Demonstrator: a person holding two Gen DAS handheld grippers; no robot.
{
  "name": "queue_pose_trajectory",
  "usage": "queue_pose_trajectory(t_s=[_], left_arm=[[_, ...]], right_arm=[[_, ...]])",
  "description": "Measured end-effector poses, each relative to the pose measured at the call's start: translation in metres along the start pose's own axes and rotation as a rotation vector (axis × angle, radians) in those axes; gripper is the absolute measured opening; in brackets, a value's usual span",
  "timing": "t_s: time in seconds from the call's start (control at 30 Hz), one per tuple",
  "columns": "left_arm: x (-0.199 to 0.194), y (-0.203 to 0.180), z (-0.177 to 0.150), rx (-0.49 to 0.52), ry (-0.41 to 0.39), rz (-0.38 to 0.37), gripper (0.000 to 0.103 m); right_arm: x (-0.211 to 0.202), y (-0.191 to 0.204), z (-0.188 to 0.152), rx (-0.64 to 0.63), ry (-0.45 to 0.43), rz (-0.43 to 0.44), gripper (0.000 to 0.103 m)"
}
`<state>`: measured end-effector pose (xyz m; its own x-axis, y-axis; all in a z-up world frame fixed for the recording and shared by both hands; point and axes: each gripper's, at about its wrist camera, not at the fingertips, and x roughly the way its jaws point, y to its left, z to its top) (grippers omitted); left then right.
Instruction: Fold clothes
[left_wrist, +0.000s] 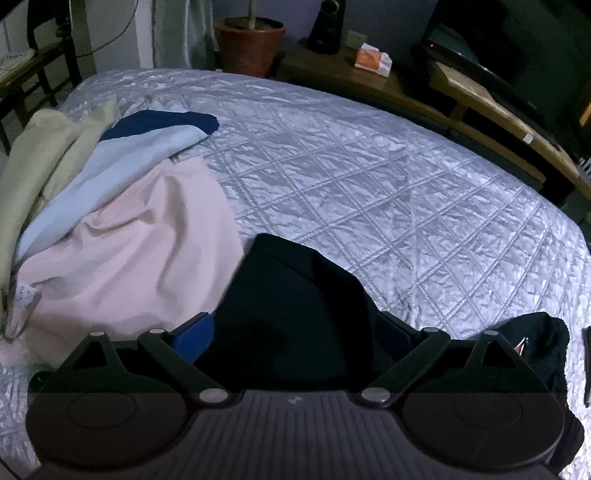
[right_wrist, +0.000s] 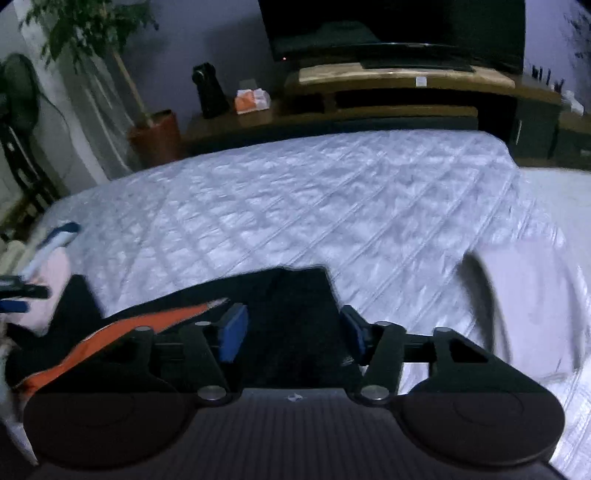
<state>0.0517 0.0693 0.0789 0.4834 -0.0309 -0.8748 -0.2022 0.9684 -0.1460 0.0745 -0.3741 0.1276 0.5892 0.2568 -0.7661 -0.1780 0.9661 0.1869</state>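
Observation:
A black garment (left_wrist: 295, 314) lies on the quilted silver bedspread (left_wrist: 369, 177) at the near edge. My left gripper (left_wrist: 295, 332) is open, its blue pads wide apart on either side of a raised fold of the black cloth. In the right wrist view the same black garment (right_wrist: 291, 325) shows an orange inner lining (right_wrist: 122, 332). My right gripper (right_wrist: 291, 332) is open over the cloth, with the pads apart. The left gripper (right_wrist: 14, 295) shows at the far left of that view.
A heap of clothes lies at the left: pink (left_wrist: 129, 251), light blue (left_wrist: 122, 162), navy (left_wrist: 159, 122) and beige (left_wrist: 44, 155). A pale folded piece (right_wrist: 528, 306) lies at the right. Beyond the bed stand a wooden TV bench (right_wrist: 388, 96), a plant pot (left_wrist: 249, 44) and a chair (left_wrist: 26, 62).

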Motion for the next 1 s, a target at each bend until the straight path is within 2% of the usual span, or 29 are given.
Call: queue_pose_trajectory(t_s=[0.07,0.13,0.3,0.37,0.43,0.47,0.53,0.6,0.63,0.67,0.77,0.87,0.97,1.0], left_arm=[[0.002,-0.006,-0.002,0.009,0.006,-0.001,0.093],[0.005,-0.012,-0.004,0.020,0.012,-0.001,0.093],[0.007,-0.020,-0.007,0.045,0.020,-0.010,0.093],[0.006,-0.020,-0.007,0.046,0.020,-0.014,0.093],[0.006,-0.020,-0.007,0.045,0.019,-0.015,0.093],[0.007,-0.020,-0.007,0.045,0.018,-0.014,0.093],[0.007,-0.021,-0.008,0.046,0.020,-0.011,0.093],[0.008,-0.022,-0.009,0.048,0.023,-0.009,0.093],[0.009,-0.022,-0.009,0.049,0.024,-0.008,0.093],[0.009,-0.022,-0.009,0.049,0.024,-0.009,0.093],[0.007,-0.022,-0.008,0.046,0.017,-0.012,0.093],[0.005,-0.024,-0.011,0.050,0.012,-0.013,0.093],[0.002,-0.028,-0.014,0.062,0.002,-0.001,0.093],[0.001,-0.030,-0.016,0.066,-0.007,0.005,0.093]], right_arm=[[0.016,-0.001,0.014,-0.044,0.023,0.000,0.062],[0.043,-0.004,0.025,-0.022,0.066,0.031,0.062],[0.089,-0.037,0.023,0.178,0.126,0.026,0.058],[0.098,-0.043,0.021,0.197,0.127,0.037,0.057],[0.106,-0.043,0.022,0.191,0.141,0.053,0.059],[0.111,-0.043,0.023,0.190,0.154,0.061,0.064],[0.121,-0.038,0.024,0.176,0.173,0.051,0.067],[0.124,-0.032,0.028,0.137,0.169,0.022,0.048],[0.123,-0.029,0.030,0.117,0.170,0.034,0.036],[0.121,-0.026,0.031,0.097,0.169,0.045,0.035],[0.091,-0.015,0.040,0.039,0.043,0.027,0.035],[0.029,0.007,0.040,-0.076,-0.208,-0.026,0.035],[-0.040,0.027,0.009,-0.148,-0.459,-0.039,0.035],[-0.059,0.032,-0.012,-0.170,-0.535,-0.053,0.035]])
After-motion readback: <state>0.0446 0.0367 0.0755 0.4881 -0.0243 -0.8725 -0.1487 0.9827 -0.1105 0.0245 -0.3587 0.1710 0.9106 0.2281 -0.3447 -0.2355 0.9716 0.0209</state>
